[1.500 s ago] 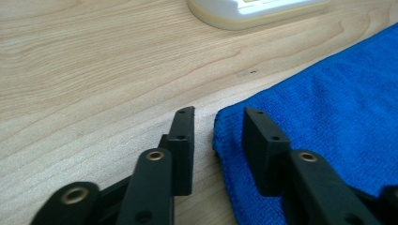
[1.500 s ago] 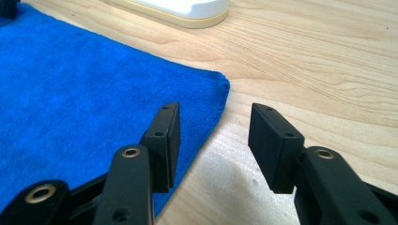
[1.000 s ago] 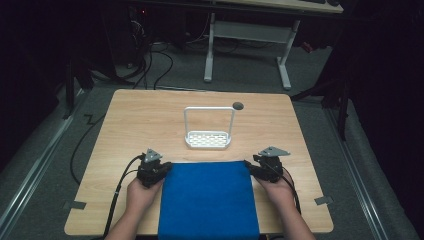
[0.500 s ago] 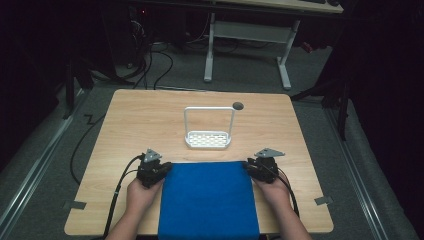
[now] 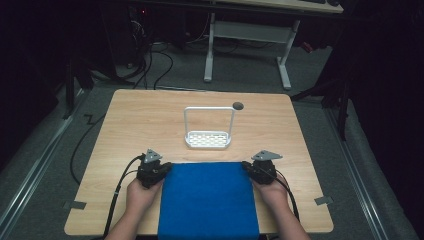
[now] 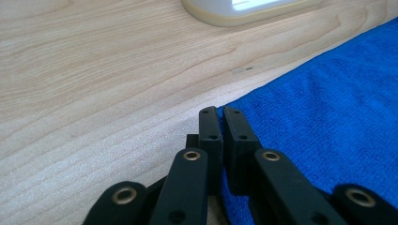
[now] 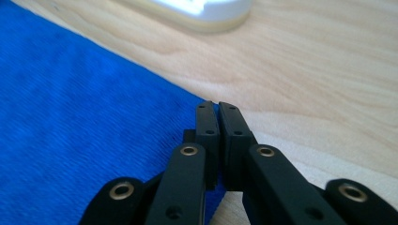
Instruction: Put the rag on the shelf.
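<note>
A blue towel (image 5: 207,200) lies flat on the near part of the wooden table (image 5: 150,115) and reaches its front edge. My left gripper (image 5: 162,169) sits at the towel's far left corner. In the left gripper view it (image 6: 220,112) is shut, with the towel (image 6: 328,108) corner pinched between the jaws. My right gripper (image 5: 248,167) sits at the far right corner. In the right gripper view it (image 7: 212,105) is likewise shut on the towel (image 7: 70,108) corner. Both grippers rest low on the tabletop.
A white rack (image 5: 208,135) with an upright hoop stands just beyond the towel at mid-table; its base (image 6: 244,7) (image 7: 197,9) shows at the top of both gripper views. A dark round hole (image 5: 238,105) lies behind it. Bare wood surrounds the rack.
My right gripper has edged a little to the left at the towel's far right corner. The left gripper and the towel have stayed where they were.
</note>
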